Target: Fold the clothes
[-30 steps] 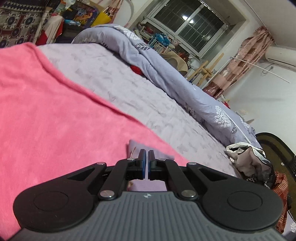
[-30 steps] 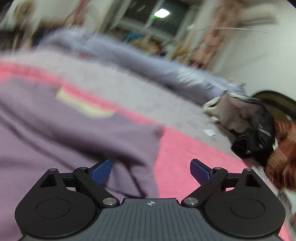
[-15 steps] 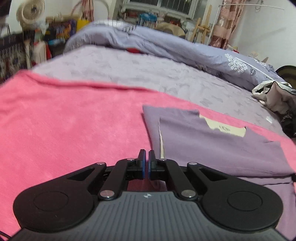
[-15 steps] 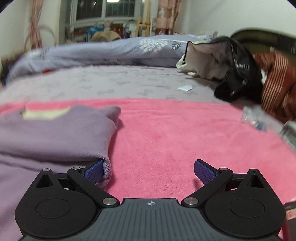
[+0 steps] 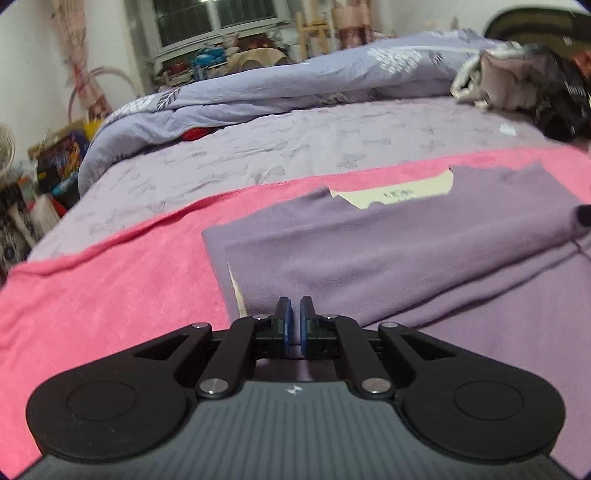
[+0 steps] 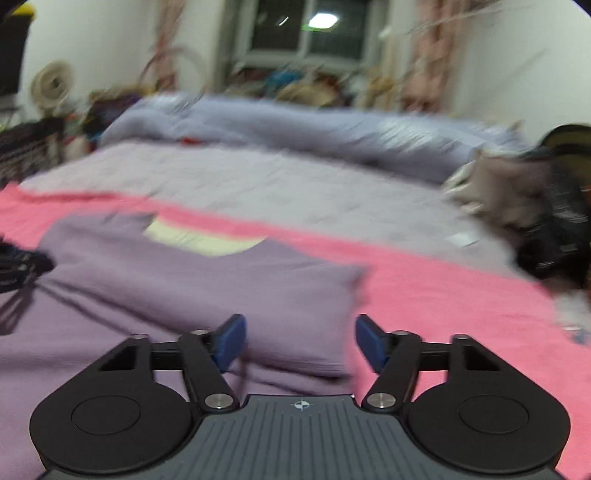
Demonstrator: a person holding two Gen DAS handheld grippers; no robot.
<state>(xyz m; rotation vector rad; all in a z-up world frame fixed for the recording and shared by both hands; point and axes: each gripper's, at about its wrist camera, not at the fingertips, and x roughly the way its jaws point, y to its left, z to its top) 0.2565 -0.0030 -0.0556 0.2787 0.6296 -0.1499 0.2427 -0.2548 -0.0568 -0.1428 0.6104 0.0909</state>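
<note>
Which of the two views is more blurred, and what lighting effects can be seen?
Right wrist view: strong motion blur smears the purple garment, the pink blanket and the room behind; a ceiling lamp reflects in the window. Left wrist view: mostly sharp on the garment, with soft edges and fisheye bending of the quilt.

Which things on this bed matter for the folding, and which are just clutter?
Job: purple garment, pink blanket under it, left gripper, right gripper.

Lying about: lavender duvet, clothes pile, small white scrap.
</note>
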